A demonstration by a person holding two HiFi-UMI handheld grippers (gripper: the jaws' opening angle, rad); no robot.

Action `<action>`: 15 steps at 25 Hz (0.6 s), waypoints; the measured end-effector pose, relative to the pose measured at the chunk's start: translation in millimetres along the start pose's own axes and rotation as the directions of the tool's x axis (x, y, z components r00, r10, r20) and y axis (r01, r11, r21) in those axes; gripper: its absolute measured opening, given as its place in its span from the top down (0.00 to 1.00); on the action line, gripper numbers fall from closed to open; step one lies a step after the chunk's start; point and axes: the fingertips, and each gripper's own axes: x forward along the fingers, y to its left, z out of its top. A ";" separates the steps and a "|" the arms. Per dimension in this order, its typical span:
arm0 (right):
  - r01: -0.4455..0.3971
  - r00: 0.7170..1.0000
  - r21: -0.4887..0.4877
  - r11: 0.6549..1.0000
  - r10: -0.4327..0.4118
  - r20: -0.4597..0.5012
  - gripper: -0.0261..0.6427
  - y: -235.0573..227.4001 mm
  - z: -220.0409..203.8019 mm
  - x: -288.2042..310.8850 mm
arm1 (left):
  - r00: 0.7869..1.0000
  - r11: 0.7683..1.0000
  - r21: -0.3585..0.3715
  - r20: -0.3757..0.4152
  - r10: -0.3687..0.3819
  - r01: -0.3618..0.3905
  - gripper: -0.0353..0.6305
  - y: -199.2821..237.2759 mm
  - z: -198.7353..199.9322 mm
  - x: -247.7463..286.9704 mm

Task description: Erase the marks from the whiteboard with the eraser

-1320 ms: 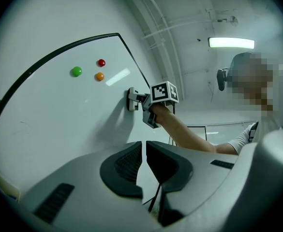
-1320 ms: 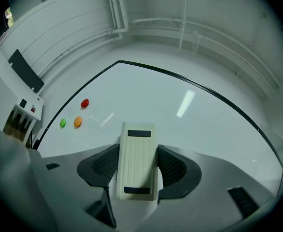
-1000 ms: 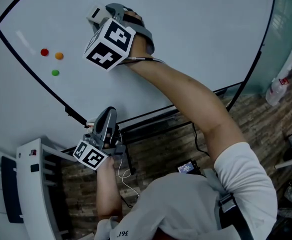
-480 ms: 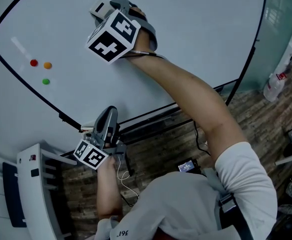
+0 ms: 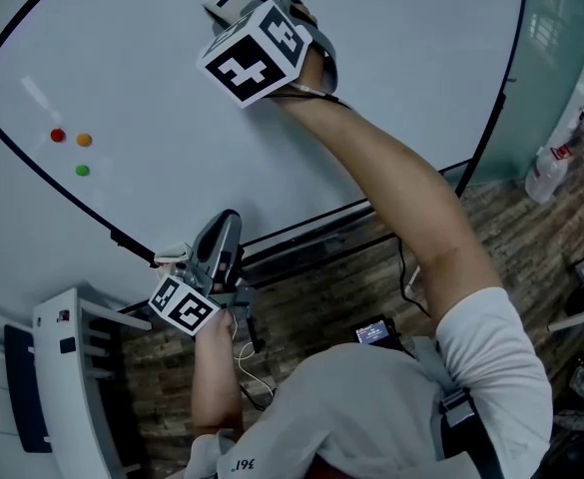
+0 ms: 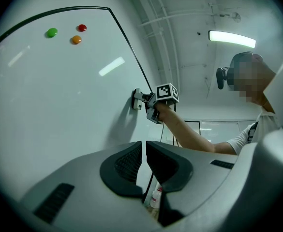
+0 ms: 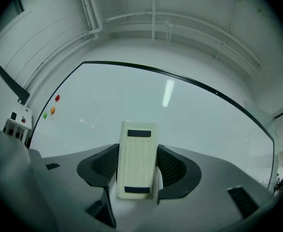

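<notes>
- Right gripper point(image 7: 137, 167) is clamped on the cream eraser point(image 7: 138, 144), which is gripped by its long sides between both jaws and reaches out past them.
- Left gripper point(image 6: 144, 154) is held low, below the board's bottom edge. Its jaws are drawn together with only a thin slit left between them, and nothing is held.
- The eraser is pressed against the whiteboard point(image 5: 401, 58), in its upper middle part as seen from the head view, at the end of the raised right arm point(image 5: 401, 198).
- A red magnet point(image 5: 58, 136), an orange magnet point(image 5: 84, 140) and a green magnet point(image 5: 82, 170) are stuck near the board's left edge, well apart from the eraser.
- A plastic bottle point(image 5: 548, 176) is seen beyond the board's right edge.
</notes>
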 end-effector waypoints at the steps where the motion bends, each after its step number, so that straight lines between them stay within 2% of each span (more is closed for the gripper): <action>1: 0.004 1.000 -0.001 1.000 -0.004 -0.002 0.57 -4.5 -2.0 -0.5 | 1.000 1.000 -0.002 -0.003 0.000 0.000 0.90 -0.6 -1.7 1.9; 15: 0.076 0.997 -0.018 0.997 -0.076 -0.024 0.57 -77.4 -47.7 -13.7 | 0.999 1.000 -0.027 -0.040 -0.015 0.014 0.90 -12.3 -31.5 40.1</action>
